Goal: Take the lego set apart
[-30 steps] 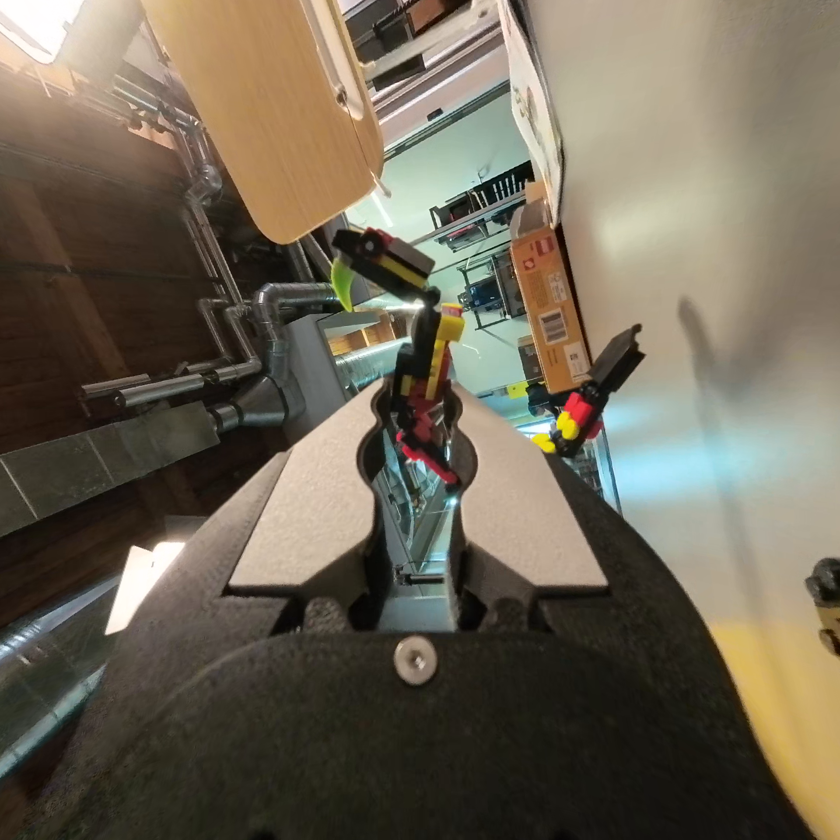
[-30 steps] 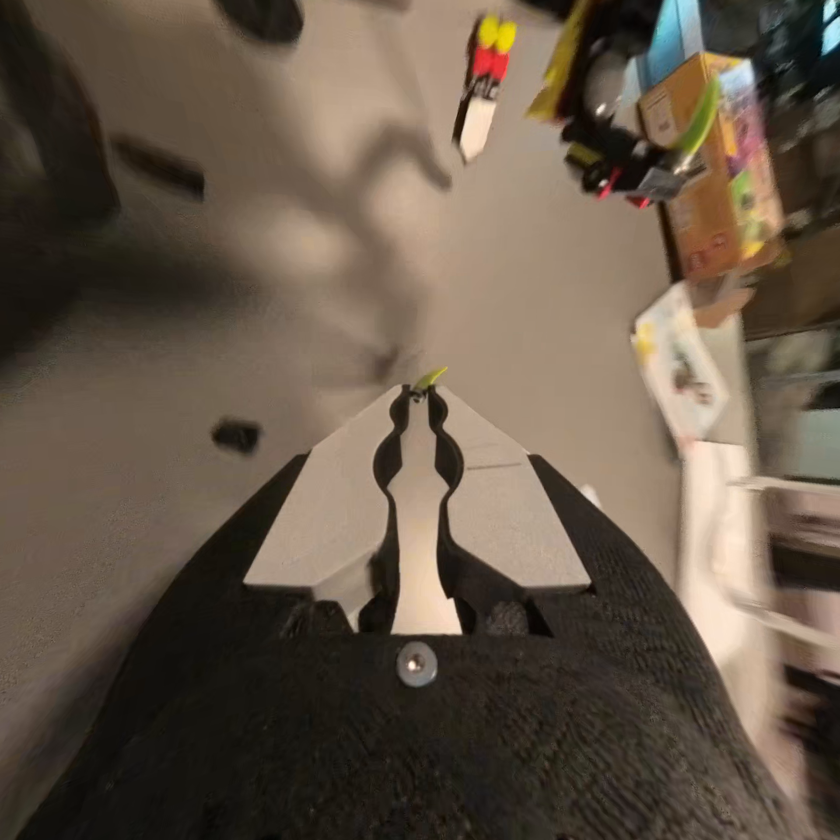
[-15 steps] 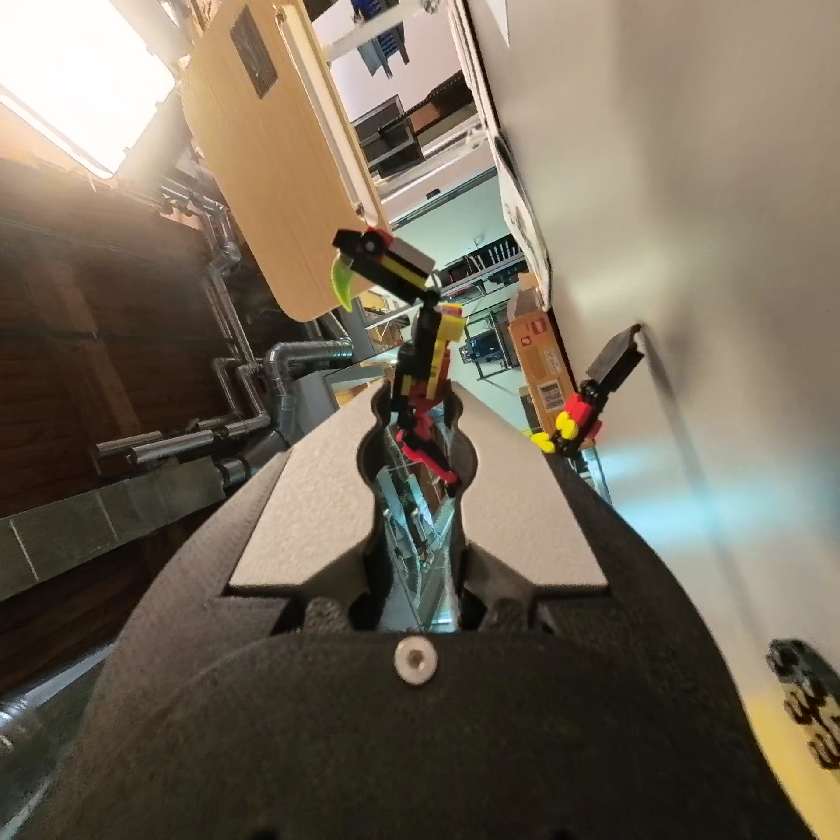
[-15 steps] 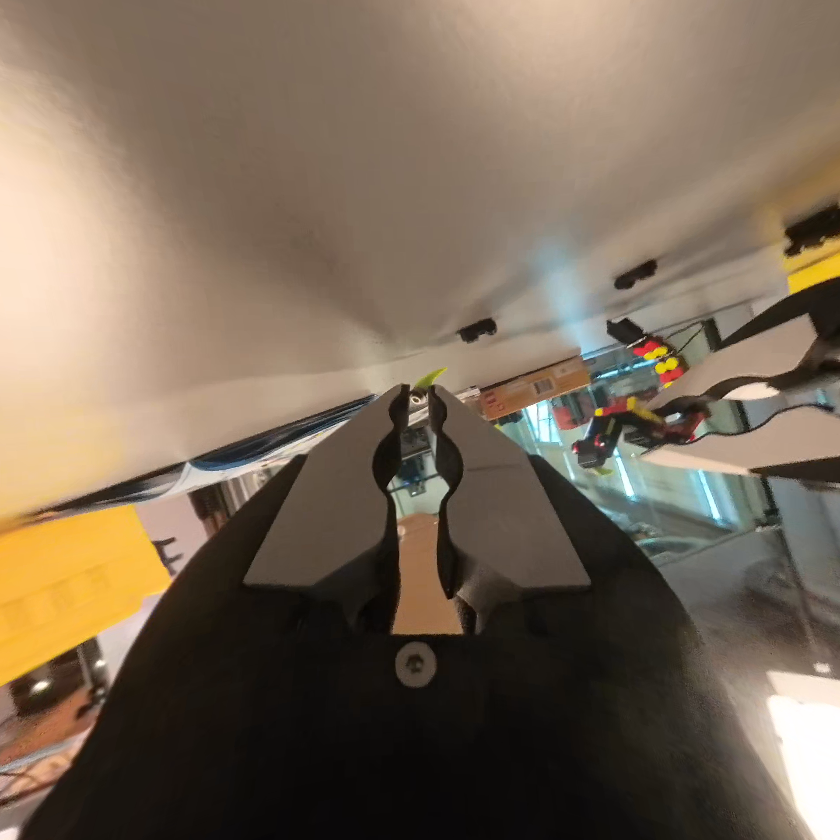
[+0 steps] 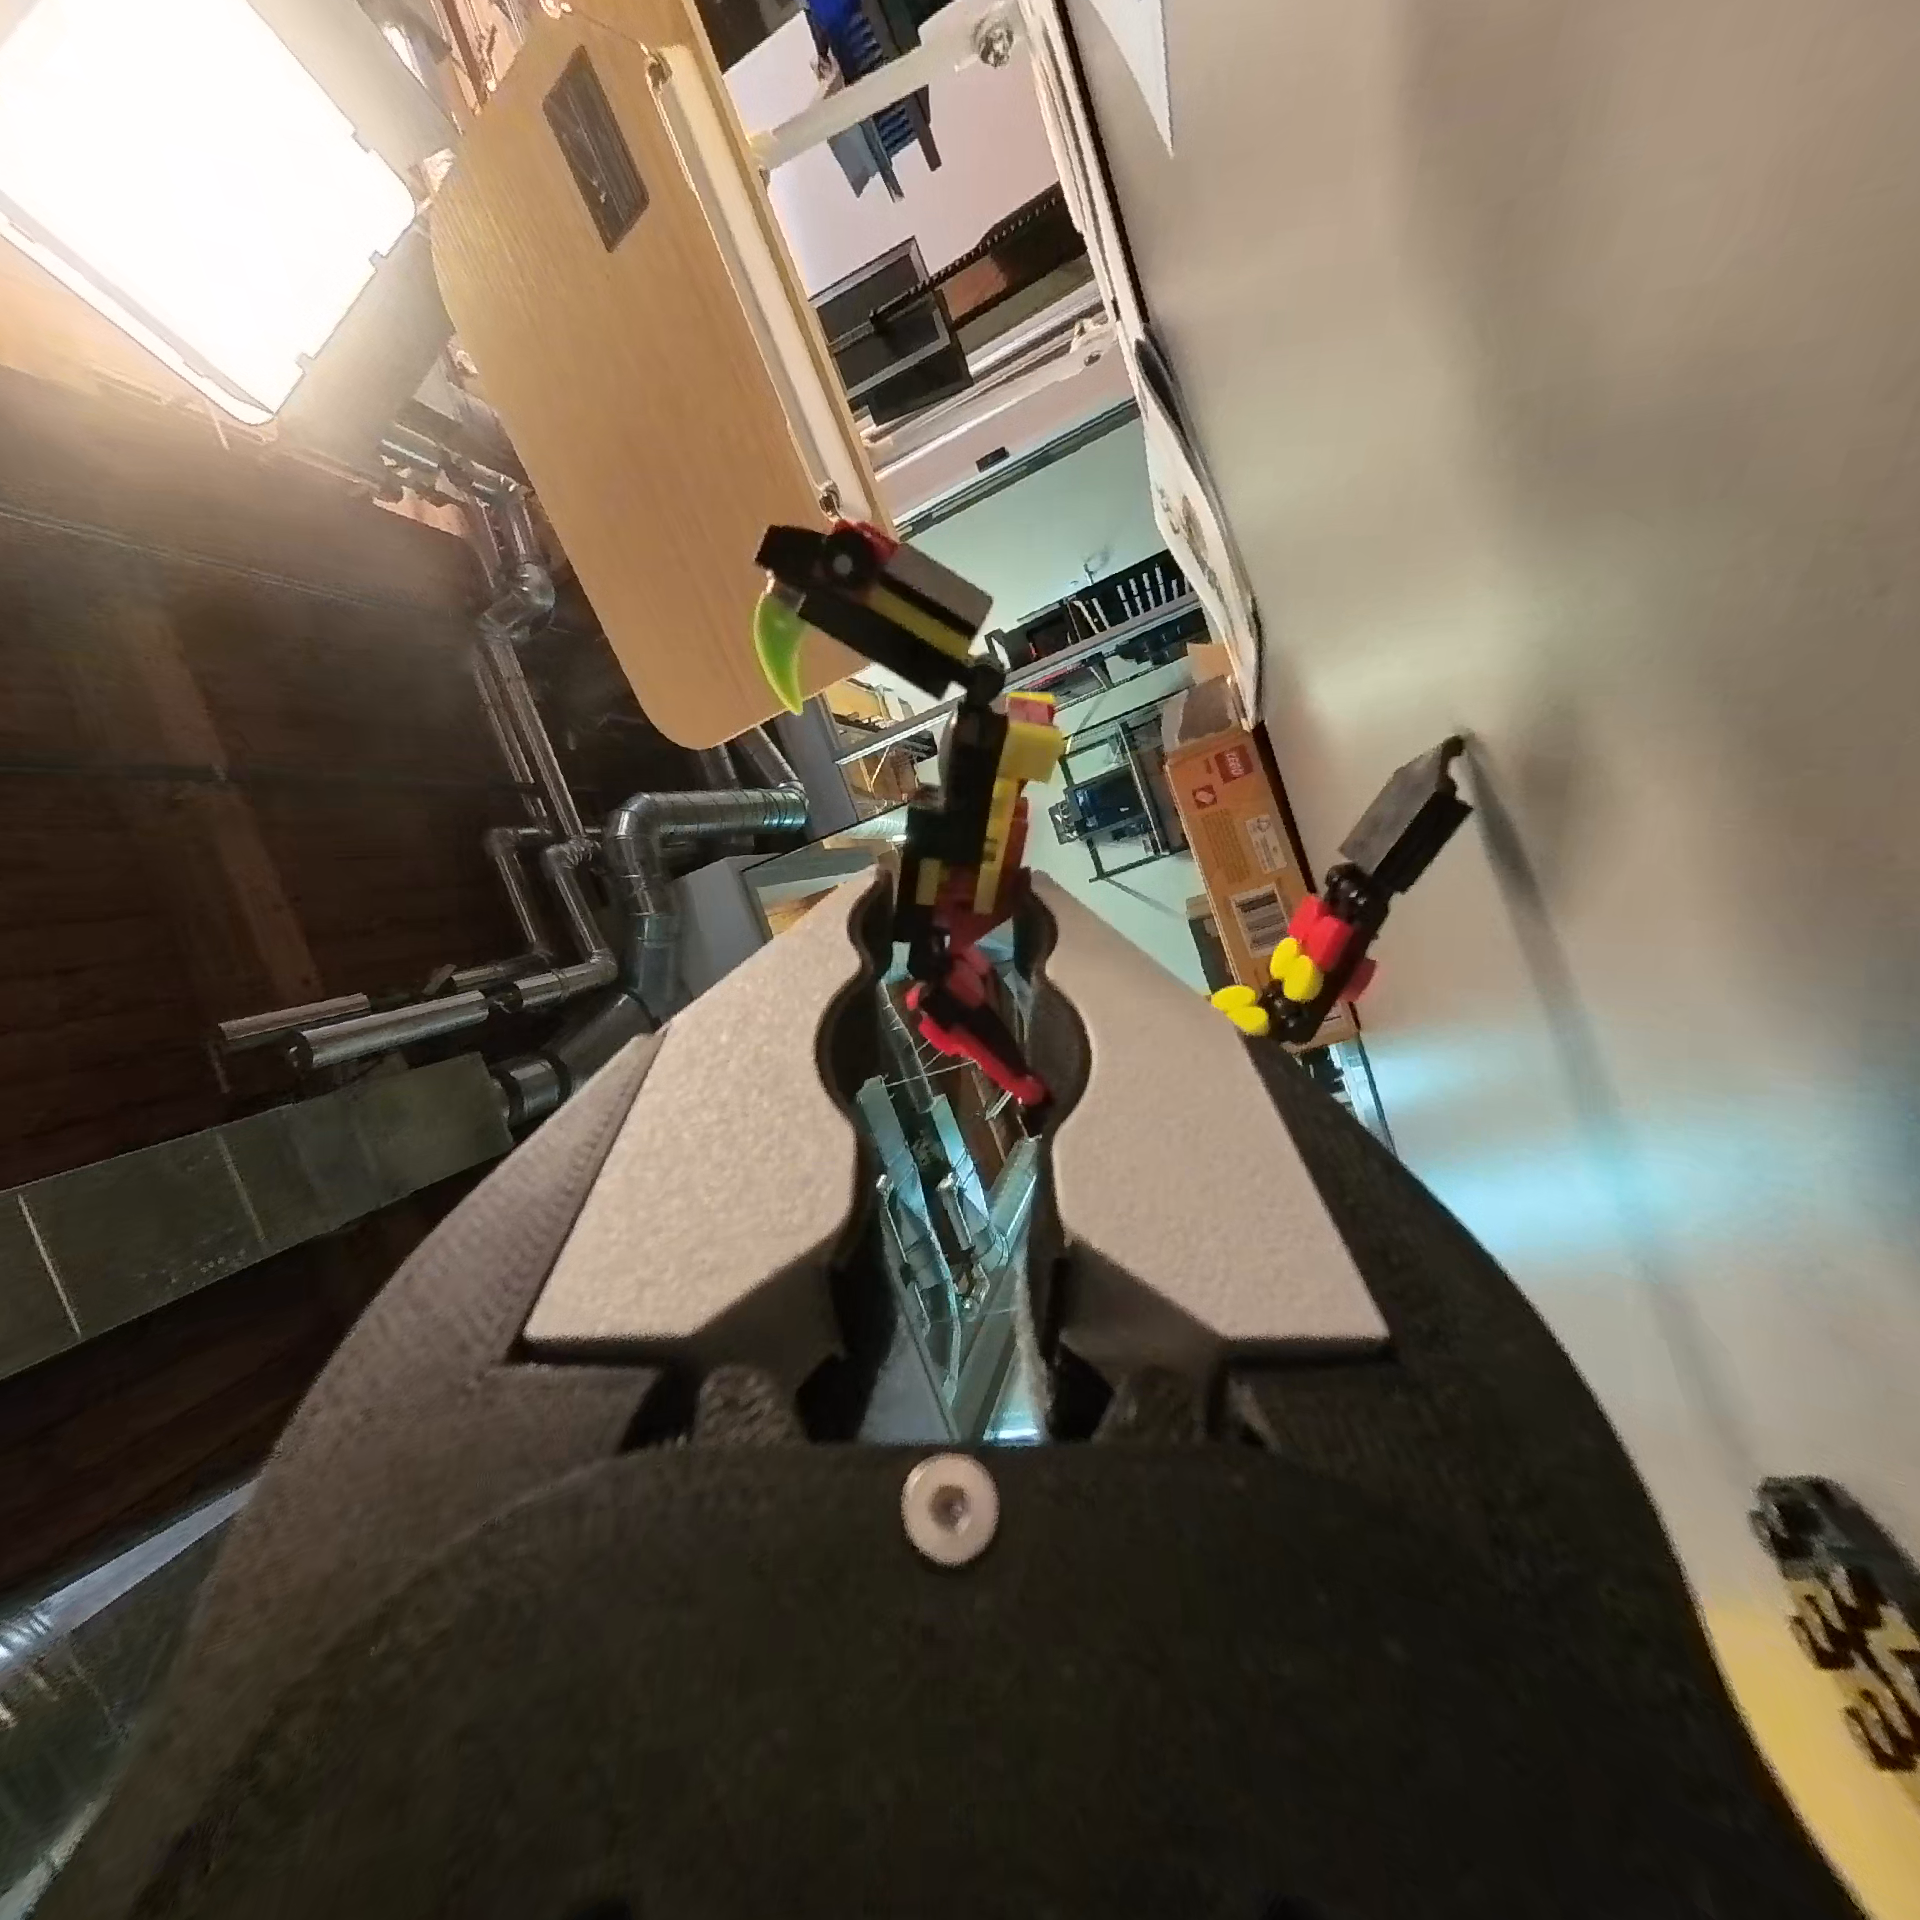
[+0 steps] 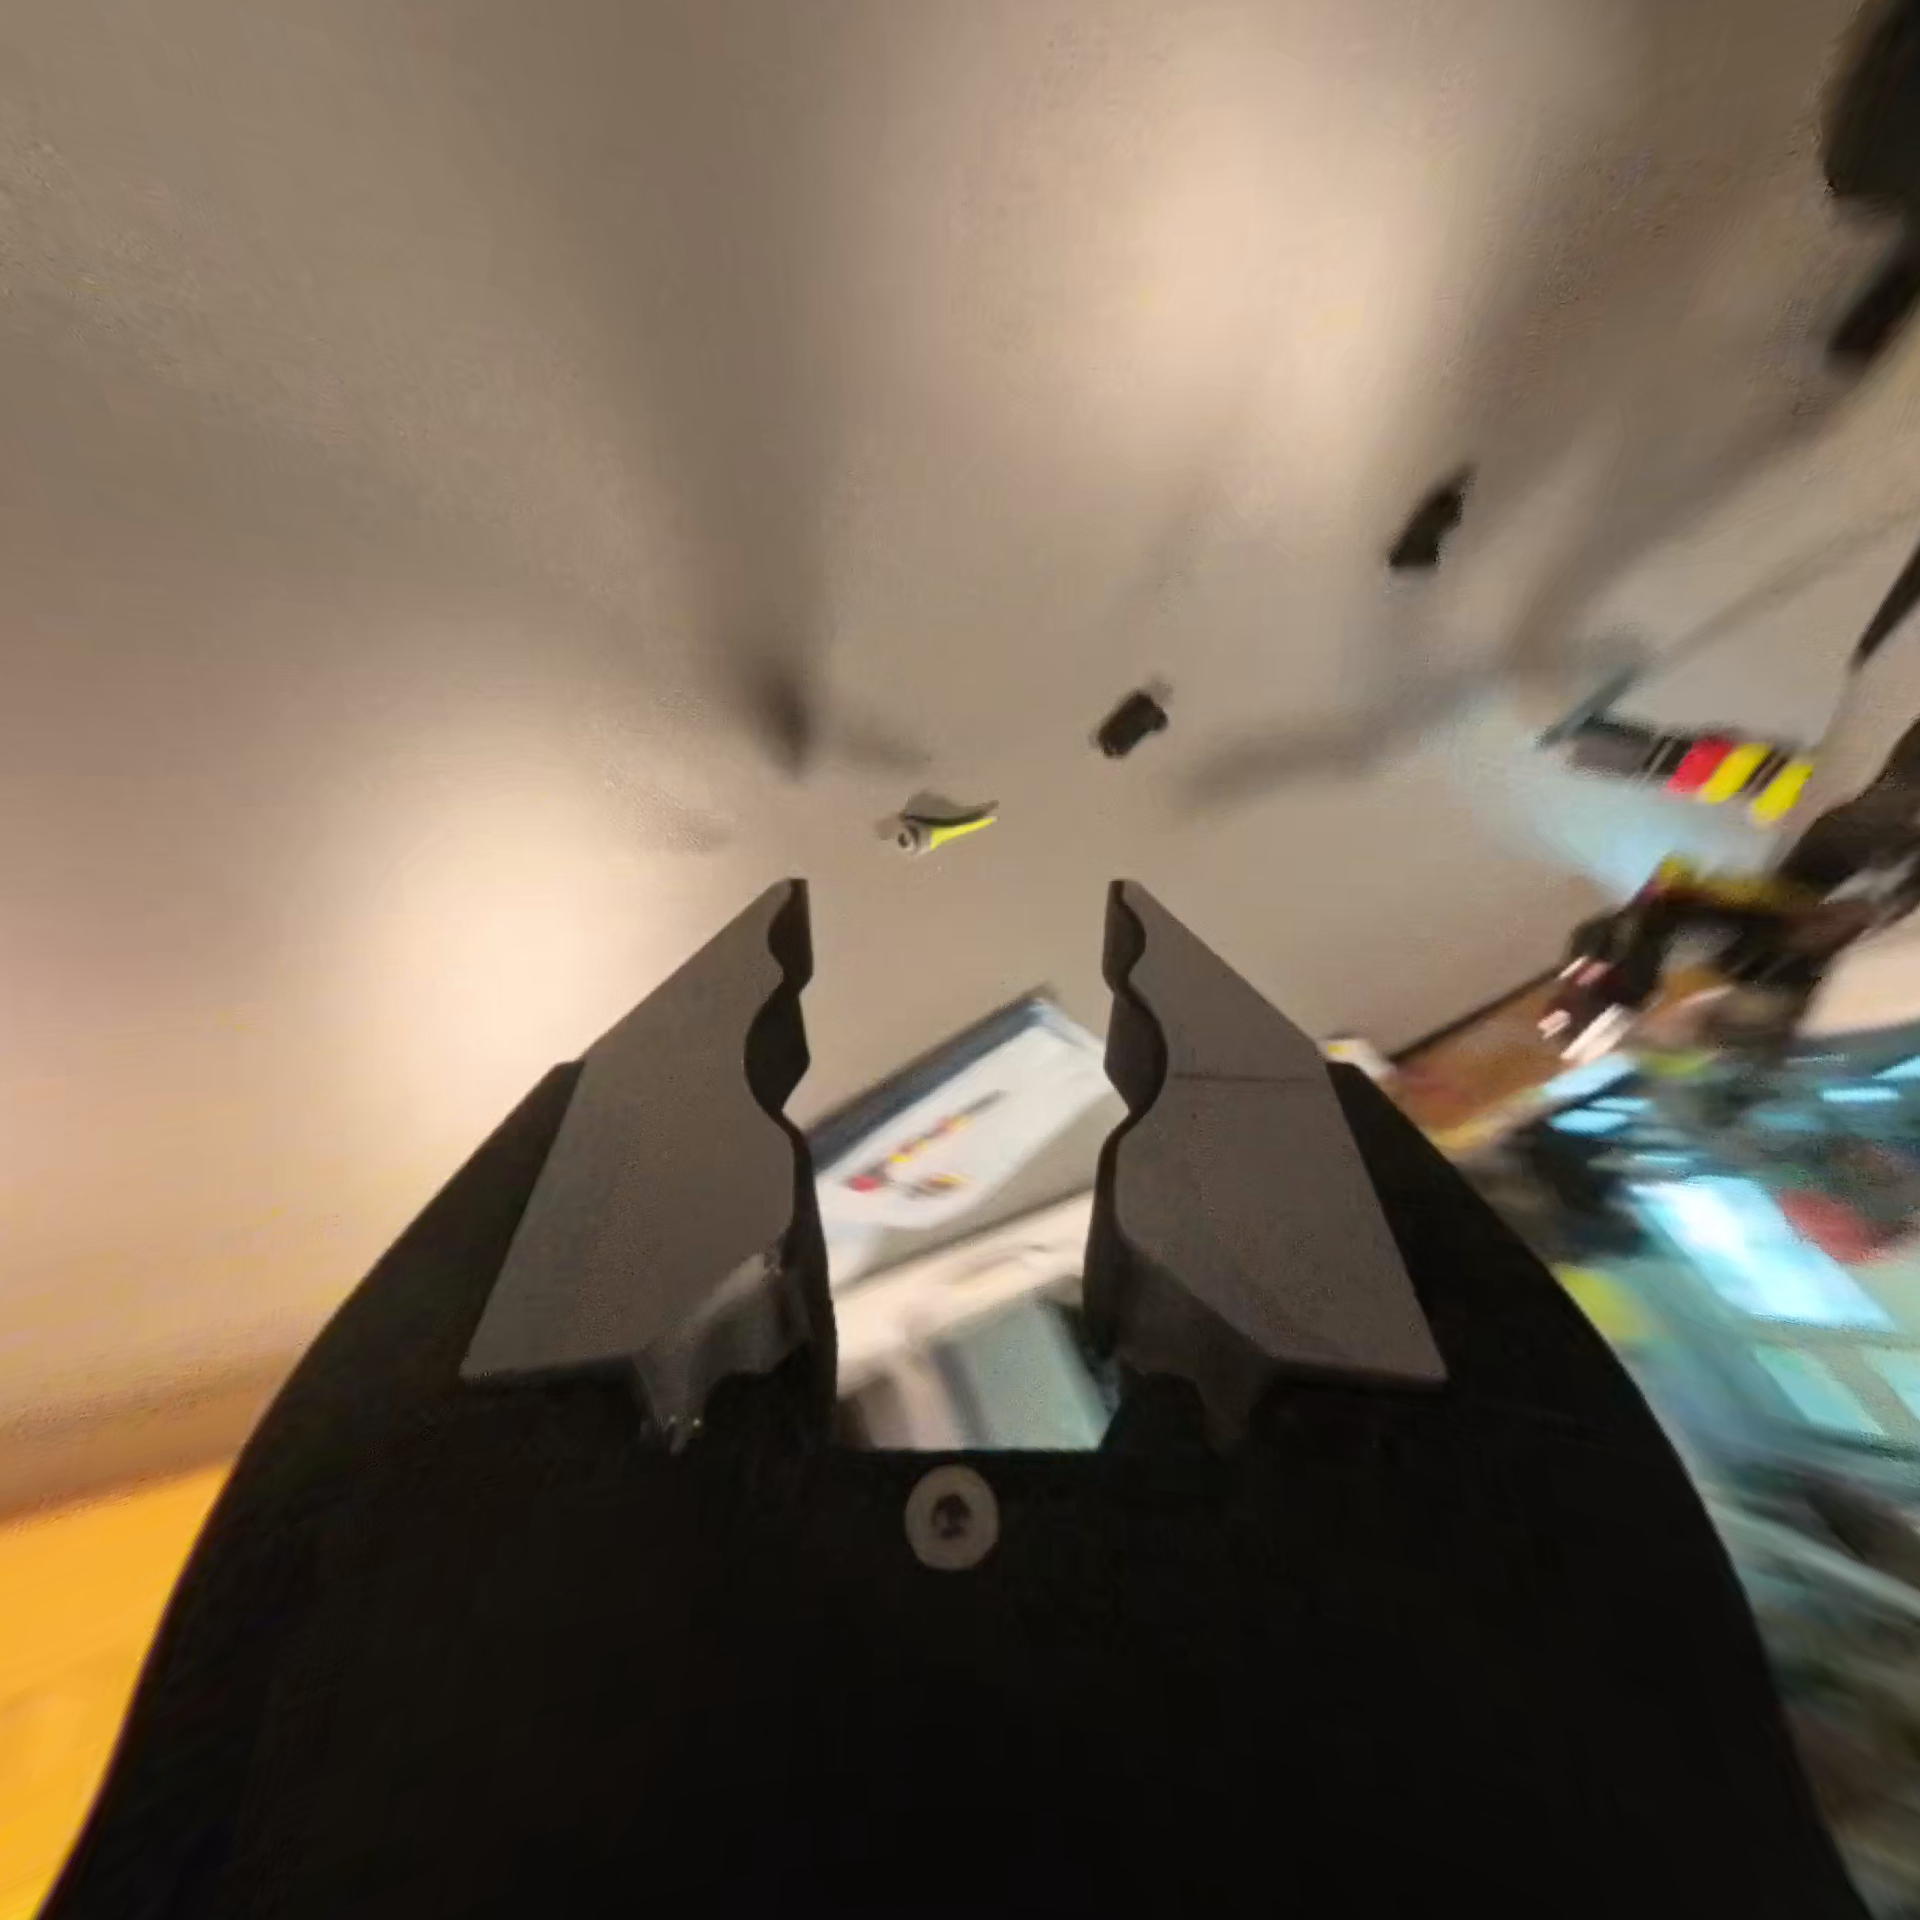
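My left gripper (image 5: 956, 914) is shut on the black, red and yellow lego figure (image 5: 961, 831) and holds it off the white table (image 5: 1558, 520). The figure's black head with a lime green beak (image 5: 781, 652) sticks out past the fingertips. A detached lego wing (image 5: 1340, 925) of black, red and yellow lies on the table to the right. My right gripper (image 6: 956, 904) is open and empty. A small grey and lime green piece (image 6: 935, 821) lies on the table just beyond its fingertips. The held figure shows blurred at the right of the right wrist view (image 6: 1714, 935).
Small black lego pieces (image 6: 1132, 722) lie on the white table (image 6: 727, 364). An orange lego box (image 5: 1231, 831) and an instruction booklet (image 6: 956, 1132) sit at the table's edge. A black and yellow piece (image 5: 1860, 1652) lies at the lower right. A wooden tabletop (image 5: 623, 364) stands beyond.
My right gripper has opened and let go of the small lime green piece, which now lies on the table. My left gripper keeps hold of the figure and has turned slightly.
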`<state>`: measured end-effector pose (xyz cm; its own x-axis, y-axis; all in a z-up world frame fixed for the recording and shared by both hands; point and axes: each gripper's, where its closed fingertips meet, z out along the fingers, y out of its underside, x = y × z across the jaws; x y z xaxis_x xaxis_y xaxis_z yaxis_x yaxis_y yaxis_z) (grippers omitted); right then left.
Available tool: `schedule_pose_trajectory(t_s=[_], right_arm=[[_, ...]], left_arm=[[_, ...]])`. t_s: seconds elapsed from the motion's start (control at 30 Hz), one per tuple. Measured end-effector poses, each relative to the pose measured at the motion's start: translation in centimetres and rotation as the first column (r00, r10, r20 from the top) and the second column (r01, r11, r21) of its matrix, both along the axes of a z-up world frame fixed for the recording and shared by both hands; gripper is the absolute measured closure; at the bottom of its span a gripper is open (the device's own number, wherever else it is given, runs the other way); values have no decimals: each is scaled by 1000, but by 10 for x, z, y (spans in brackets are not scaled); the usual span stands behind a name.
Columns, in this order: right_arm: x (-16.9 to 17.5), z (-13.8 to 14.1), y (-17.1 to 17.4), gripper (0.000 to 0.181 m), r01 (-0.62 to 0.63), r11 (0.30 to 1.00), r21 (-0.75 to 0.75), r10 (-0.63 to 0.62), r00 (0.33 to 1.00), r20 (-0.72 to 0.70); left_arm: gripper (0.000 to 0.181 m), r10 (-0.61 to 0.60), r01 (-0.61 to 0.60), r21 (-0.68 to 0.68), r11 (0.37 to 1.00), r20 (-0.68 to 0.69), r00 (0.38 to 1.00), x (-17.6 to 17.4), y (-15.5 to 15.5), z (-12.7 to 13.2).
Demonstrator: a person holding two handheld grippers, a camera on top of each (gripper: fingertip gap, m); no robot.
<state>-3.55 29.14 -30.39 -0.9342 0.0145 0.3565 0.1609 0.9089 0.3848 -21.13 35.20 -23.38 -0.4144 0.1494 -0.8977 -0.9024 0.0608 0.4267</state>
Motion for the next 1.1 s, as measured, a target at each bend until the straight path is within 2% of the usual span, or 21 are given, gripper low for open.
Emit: schedule_pose_trajectory(t_s=[0.03,0.07,0.1,0.13,0.17,0.23,0.27,0.3,0.33,0.4,0.53,0.7,0.8,0.97,1.1], right_arm=[[3,3,0,126,115,986,-120,-116,993,-4],[5,5,-2,130,256,932,-257,-260,965,21],[7,6,-4,138,412,823,-392,-414,906,83],[8,6,-8,146,557,655,-511,-550,815,183],[4,8,-12,156,668,445,-596,-650,699,298],[-9,10,-10,164,764,23,-644,-736,449,507],[-13,11,-9,168,771,-134,-622,-717,358,598],[-14,8,-4,171,775,-221,-592,-707,291,645],[-12,4,2,173,783,-247,-571,-709,257,657],[-6,-5,7,175,810,-245,-533,-711,224,667],[-6,-13,3,178,830,-257,-495,-706,188,683],[-6,-20,4,181,864,-230,-448,-739,144,658],[-5,-22,5,181,878,-192,-437,-773,139,619],[-5,-22,4,180,893,-67,-445,-831,197,521],[-4,-23,4,177,902,-54,-429,-858,178,481]], left_arm=[[160,-1,1,0,1000,-1,1000,1,0,0],[160,-3,3,0,1000,-2,1000,1,0,0],[160,-5,5,0,1000,-1,1000,2,0,0],[160,-7,7,-1,1000,1,1000,3,0,0],[160,-9,9,-1,1000,0,1000,3,0,0],[160,-10,10,-1,1000,-2,1000,4,0,0],[160,-11,11,-1,1000,-3,1000,4,0,0],[160,-10,10,-2,1000,-1,1000,4,0,0],[160,-9,9,-2,1000,0,1000,4,1,0],[160,-8,8,-4,1000,1,1000,4,1,0],[160,-10,10,-3,1000,0,1000,5,1,1],[160,-10,10,-3,1000,-3,1000,5,2,1],[160,-10,10,-3,1000,1,1000,5,2,1],[160,-9,9,-3,1000,-1,1000,5,2,1],[160,-10,10,-2,1000,-5,1000,6,2,1]])
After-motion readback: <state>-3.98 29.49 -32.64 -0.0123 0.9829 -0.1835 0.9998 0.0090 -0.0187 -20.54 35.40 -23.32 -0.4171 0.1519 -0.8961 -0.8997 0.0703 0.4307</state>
